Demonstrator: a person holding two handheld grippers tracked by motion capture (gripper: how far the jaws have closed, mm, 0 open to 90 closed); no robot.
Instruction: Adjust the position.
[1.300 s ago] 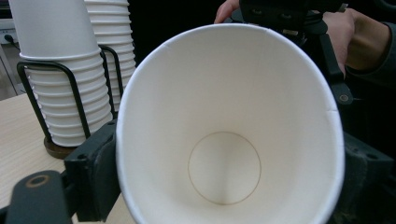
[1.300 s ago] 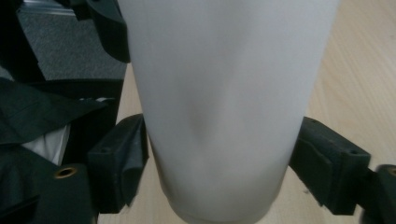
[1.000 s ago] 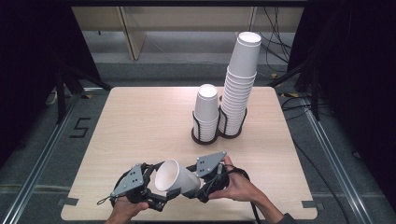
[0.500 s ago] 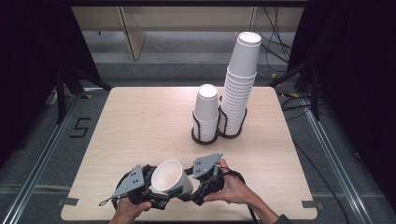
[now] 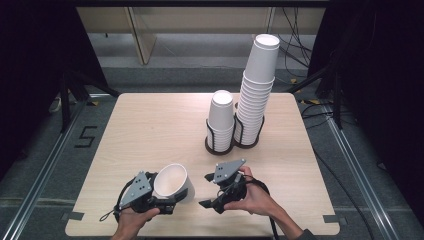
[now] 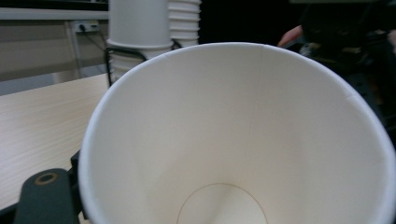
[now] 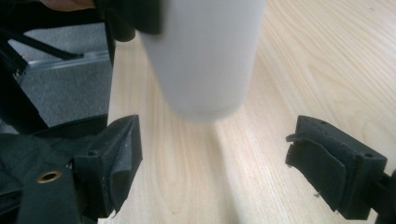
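We are gripping one paper cup (image 5: 172, 182) in the left hand-held gripper (image 5: 150, 197); the right hand-held gripper (image 5: 212, 192) is hanging apart, stacks (image 5: 252, 100) untouched.

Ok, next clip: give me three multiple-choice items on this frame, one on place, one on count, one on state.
1. Where is the loose paper cup?
A. in the left hand-held gripper
B. on the tall stack
C. on the floor

2. How many cup stacks stand in the black wire holder?
A. one
B. two
C. four

3. How stand the right hand-held gripper jaws?
A. shut on the cup
B. shut on nothing
C. open

Key: 1 A, the cup lies tilted in that gripper near the table's front edge; 2 B, a short stack beside a tall one; 3 C, the right gripper view shows its jaws wide apart with bare table between.
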